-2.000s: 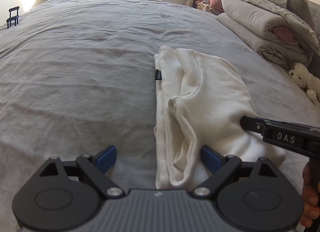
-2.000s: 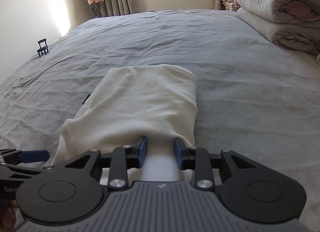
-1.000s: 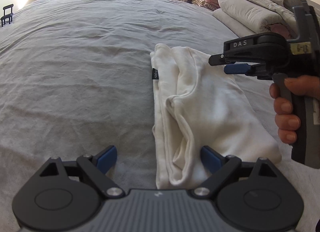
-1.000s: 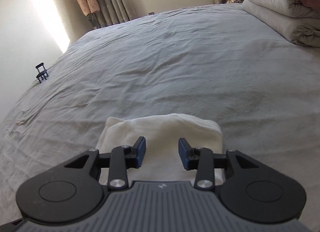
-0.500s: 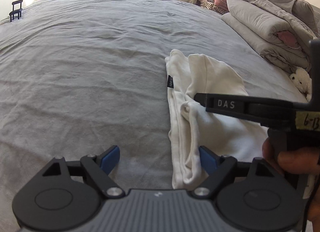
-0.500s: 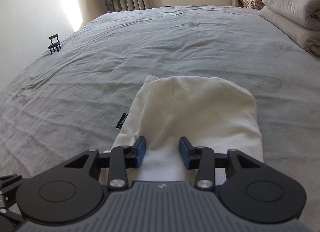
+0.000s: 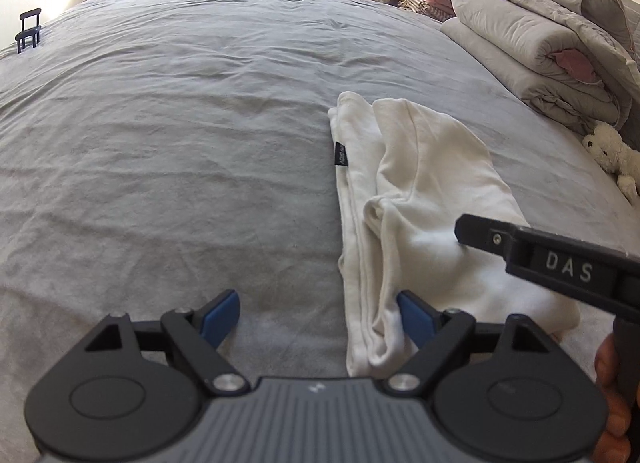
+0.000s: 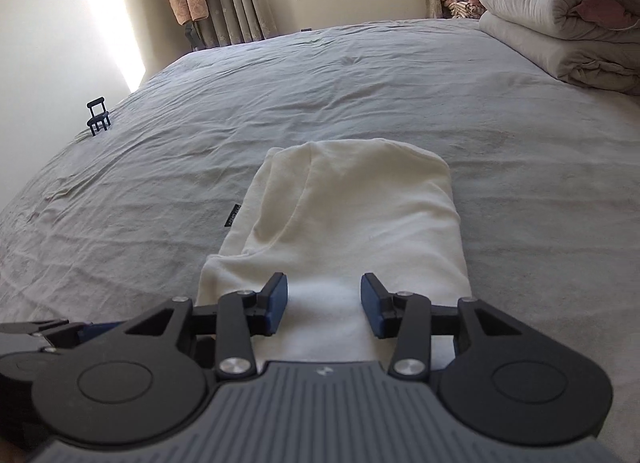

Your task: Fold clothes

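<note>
Garment: cream folded garment (image 7: 420, 199) is laid flat on the grey bed (image 7: 180, 135).
Left gripper (image 7: 318, 319): fingers are spread wide, nothing gripped.
Right gripper (image 8: 324, 305): fingers are parted over the garment's near edge.

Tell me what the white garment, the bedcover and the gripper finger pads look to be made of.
White garment: soft knit, probably cotton; matte, limp folds, a sewn black tag at its edge.
Bedcover: grey woven or brushed fabric, matte, finely creased.
Left gripper pads: blue, smooth, likely rubber or soft plastic; the arms look like hard black plastic.
</note>
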Available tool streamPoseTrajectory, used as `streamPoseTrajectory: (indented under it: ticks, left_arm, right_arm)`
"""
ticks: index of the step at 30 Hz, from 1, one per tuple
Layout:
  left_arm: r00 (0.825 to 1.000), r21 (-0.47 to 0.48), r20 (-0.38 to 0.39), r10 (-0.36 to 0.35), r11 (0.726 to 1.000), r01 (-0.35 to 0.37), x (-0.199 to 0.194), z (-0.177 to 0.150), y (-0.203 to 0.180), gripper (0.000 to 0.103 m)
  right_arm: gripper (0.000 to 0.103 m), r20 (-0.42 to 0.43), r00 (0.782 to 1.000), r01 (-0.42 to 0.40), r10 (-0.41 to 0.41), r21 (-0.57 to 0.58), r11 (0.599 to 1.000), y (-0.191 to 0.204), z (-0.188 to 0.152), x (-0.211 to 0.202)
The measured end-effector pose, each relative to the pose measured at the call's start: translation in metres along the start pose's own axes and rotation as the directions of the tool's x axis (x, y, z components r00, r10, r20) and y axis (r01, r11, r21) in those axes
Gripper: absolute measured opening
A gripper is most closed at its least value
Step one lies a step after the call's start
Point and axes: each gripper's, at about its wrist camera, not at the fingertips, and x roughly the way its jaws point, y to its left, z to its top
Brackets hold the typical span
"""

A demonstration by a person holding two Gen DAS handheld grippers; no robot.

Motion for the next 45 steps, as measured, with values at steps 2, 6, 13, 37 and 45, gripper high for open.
streamPoseTrajectory:
  ticks: [2,6,13,37,45]
  left_arm:
    - [1.0,0.01,0.003,0.007,1.0,-0.007,0.0,-0.001,-0.002,0.087]
    - [1.0,0.018,0.004,0.012,1.0,-0.012,0.001,-0.001,-0.002,0.087]
    - [1.0,0.017,0.002,0.01,1.0,-0.01,0.001,0.0,-0.001,0.087]
    - [1.0,-0.006,-0.004,-0.001,1.0,0.001,0.005,0.0,0.002,0.09]
    - [1.0,0.001,-0.001,0.007,1.0,-0.007,0.004,-0.001,0.0,0.09]
  right_arm:
    - [0.045,0.011,1.0,0.008,-0.008,-0.015,1.0,-0.001,-0.006,-0.002]
    - [0.045,0.028,1.0,0.008,-0.007,-0.037,0.999,-0.002,-0.012,0.0]
    - [0.045,0.053,0.998,0.019,-0.016,-0.061,0.998,0.0,-0.021,-0.011]
    - [0.067,0.002,0.99,0.138,-0.138,-0.005,0.99,-0.016,-0.069,-0.032]
    - [0.067,0.004,0.99,0.143,-0.143,-0.017,0.99,-0.015,-0.07,-0.033]
